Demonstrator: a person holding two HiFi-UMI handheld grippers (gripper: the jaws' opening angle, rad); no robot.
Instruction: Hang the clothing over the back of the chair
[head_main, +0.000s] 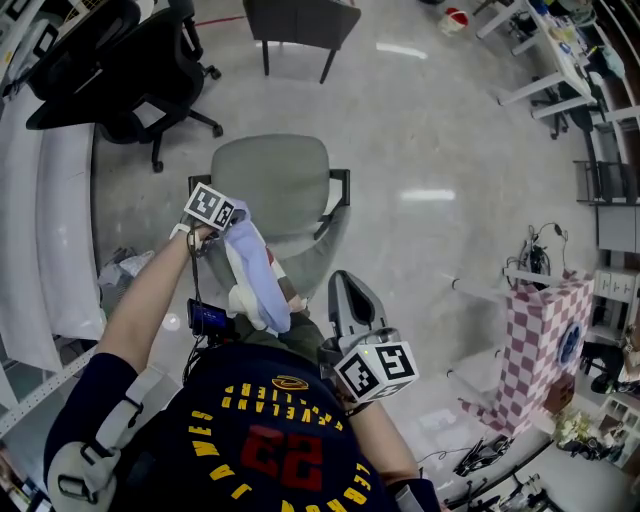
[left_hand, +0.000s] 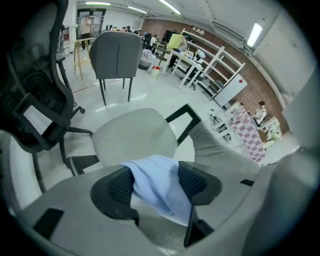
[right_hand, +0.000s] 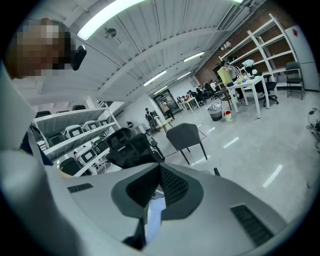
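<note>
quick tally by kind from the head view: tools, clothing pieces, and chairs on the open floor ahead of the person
tools: 2 (left tool, right tool)
light blue clothing: 1
chairs: 3 (light grey chair, black office chair, dark grey chair)
total: 6

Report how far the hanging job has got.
Done: the clothing has been brought to the grey chair. In hand: it lies between the wide-open jaws of the left hand-held gripper, not pinched; the right hand-held gripper is shut. Left: I cannot tell whether the garment sits properly over the chair's back; probably settle it there and pull both away.
</note>
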